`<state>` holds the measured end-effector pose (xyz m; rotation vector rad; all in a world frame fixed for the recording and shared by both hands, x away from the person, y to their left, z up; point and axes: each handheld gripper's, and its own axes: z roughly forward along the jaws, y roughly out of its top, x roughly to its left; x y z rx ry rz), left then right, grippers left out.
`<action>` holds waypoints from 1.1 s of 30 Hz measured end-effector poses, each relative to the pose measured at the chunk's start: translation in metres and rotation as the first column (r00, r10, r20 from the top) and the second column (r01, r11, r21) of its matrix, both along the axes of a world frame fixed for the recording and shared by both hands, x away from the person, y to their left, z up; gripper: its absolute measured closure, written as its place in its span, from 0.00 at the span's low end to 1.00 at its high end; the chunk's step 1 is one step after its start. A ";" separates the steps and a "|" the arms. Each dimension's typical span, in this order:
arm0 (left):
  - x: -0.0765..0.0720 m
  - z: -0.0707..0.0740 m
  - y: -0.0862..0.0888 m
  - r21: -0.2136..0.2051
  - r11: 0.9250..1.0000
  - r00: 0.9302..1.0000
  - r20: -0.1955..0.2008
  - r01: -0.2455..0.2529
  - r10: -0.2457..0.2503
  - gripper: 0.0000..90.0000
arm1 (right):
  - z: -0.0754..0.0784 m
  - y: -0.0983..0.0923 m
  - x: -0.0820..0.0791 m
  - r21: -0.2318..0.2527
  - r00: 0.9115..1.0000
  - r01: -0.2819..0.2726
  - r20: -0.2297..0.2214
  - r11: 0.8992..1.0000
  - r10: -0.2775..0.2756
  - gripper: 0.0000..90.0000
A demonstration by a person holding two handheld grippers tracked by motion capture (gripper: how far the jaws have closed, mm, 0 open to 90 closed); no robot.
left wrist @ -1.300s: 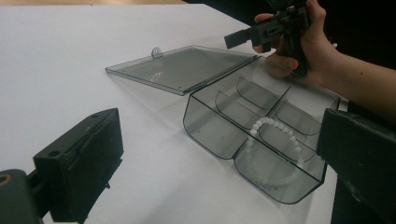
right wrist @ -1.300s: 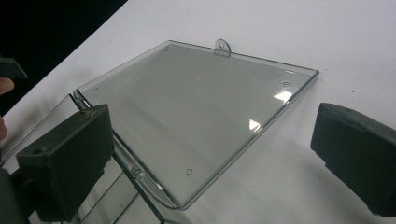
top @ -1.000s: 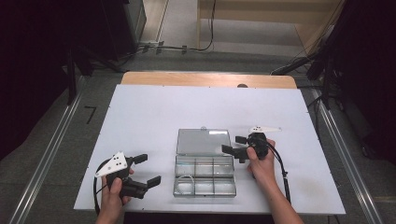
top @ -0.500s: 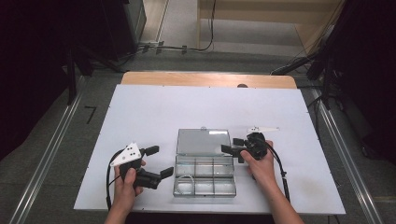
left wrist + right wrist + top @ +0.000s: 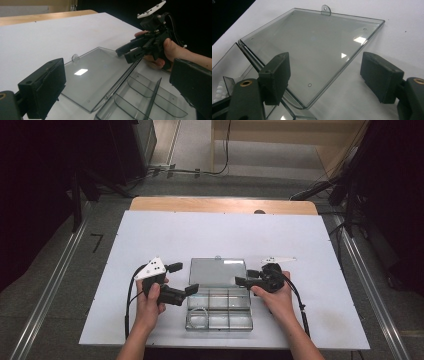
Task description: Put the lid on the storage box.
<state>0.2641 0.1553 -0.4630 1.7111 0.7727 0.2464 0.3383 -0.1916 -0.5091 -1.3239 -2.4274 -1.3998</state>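
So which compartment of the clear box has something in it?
The front-left compartment, at the near corner on the person's left: it holds a small whitish thing; the others look empty.

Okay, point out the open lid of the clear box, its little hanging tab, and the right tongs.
lid (image 5: 312, 47), right gripper view, middle of the flat clear panel
hanging tab (image 5: 325, 9), right gripper view, the small holed lug at the lid's far edge
right tongs (image 5: 123, 54), left gripper view, midway between their tips

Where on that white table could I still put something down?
The table is bare beyond the clear box's open lid up to its wooden far edge, and along both side margins. It is crowded at the near middle, where the left gripper and right gripper flank the compartment box.
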 end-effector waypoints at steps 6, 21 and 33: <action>0.012 -0.002 -0.005 -0.013 1.000 1.000 -0.006 -0.004 0.004 0.00 | 0.000 0.000 0.000 0.005 1.000 -0.002 -0.003 1.000 0.002 0.28; 0.042 -0.026 -0.006 -0.043 0.997 0.979 -0.198 -0.067 0.057 0.05 | 0.000 0.000 -0.003 0.012 1.000 0.005 0.006 1.000 -0.005 0.30; 0.049 -0.041 -0.005 -0.026 0.986 0.935 -0.323 -0.166 0.149 0.18 | 0.000 0.000 -0.004 0.015 1.000 0.013 0.007 1.000 -0.013 0.32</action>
